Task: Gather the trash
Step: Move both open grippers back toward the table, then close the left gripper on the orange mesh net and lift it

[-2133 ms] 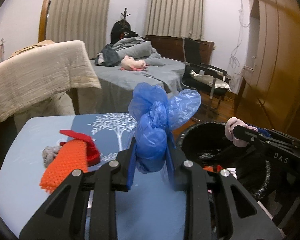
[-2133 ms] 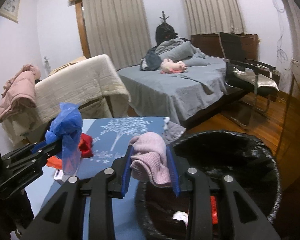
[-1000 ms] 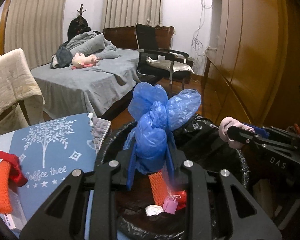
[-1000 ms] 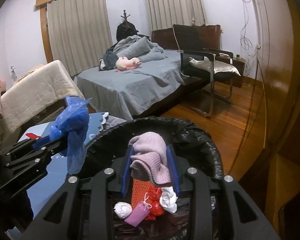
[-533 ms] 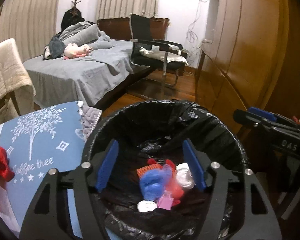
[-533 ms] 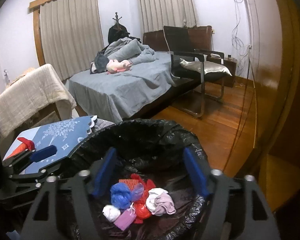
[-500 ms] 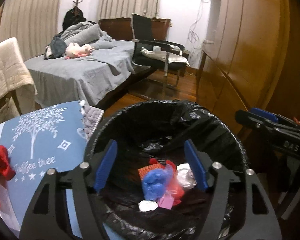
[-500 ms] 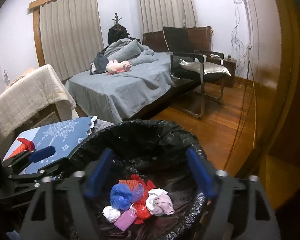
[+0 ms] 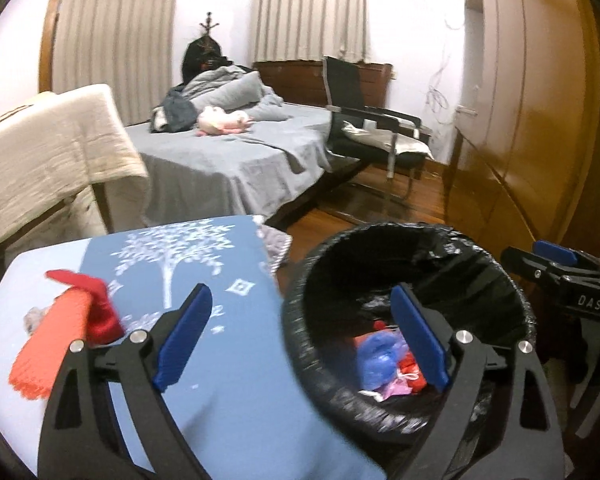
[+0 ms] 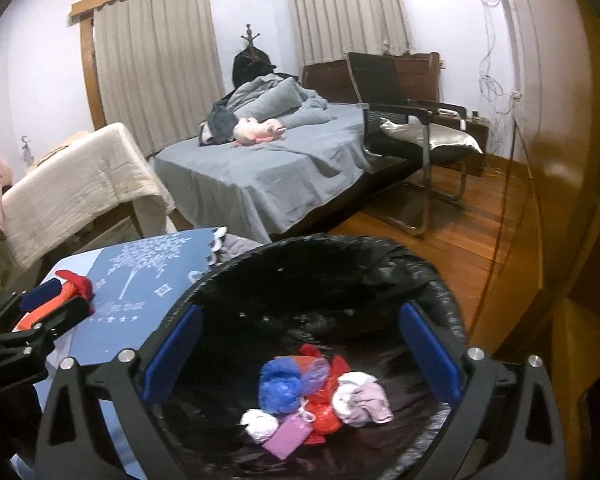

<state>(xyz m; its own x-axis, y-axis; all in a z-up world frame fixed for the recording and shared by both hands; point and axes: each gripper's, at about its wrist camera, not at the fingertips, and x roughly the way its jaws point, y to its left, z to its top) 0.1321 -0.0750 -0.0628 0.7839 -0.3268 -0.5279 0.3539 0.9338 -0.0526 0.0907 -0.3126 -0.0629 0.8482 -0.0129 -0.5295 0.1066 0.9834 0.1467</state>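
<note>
Bin interior partly hidden by the left gripper; table blurred. Both bundles, clamped a second ago, now lie in the black-lined trash bin: crumpled blue plastic bag, pink knitted cloth. Both jaws opening, nothing between; right gripper over the bin. Orange mesh item remains far left on the table.
</note>
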